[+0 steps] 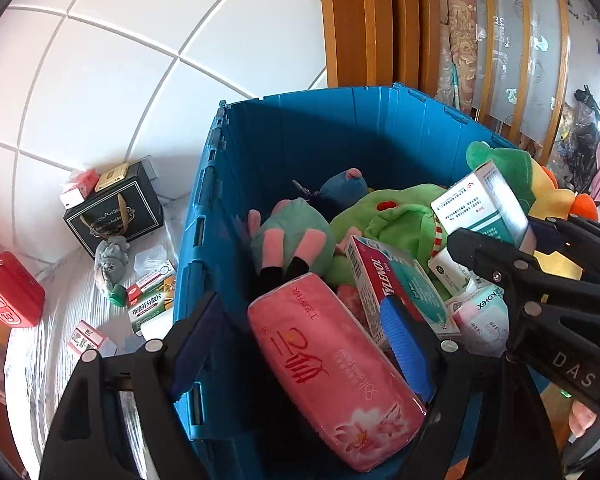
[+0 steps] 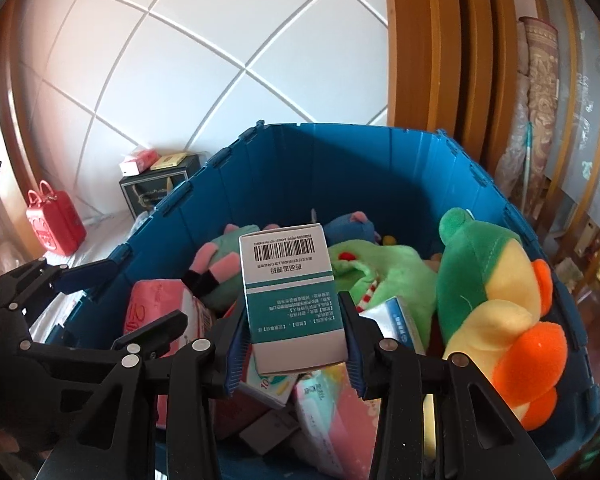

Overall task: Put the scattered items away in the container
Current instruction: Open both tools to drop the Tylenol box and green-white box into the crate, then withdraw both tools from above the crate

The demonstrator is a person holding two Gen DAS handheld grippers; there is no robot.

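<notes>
Right tongs (image 2: 296, 344) clamped on teal-white barcoded box (image 2: 292, 300) above blue crate (image 2: 340, 160); left tongs (image 1: 300, 344) spread wide, TYLENOL box (image 1: 384, 284) just ahead.

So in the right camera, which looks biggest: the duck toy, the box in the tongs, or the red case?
1. Duck toy
2. Teal-and-white box, though it sits nearest the camera, so that is unsure
3. Red case, far off
</notes>
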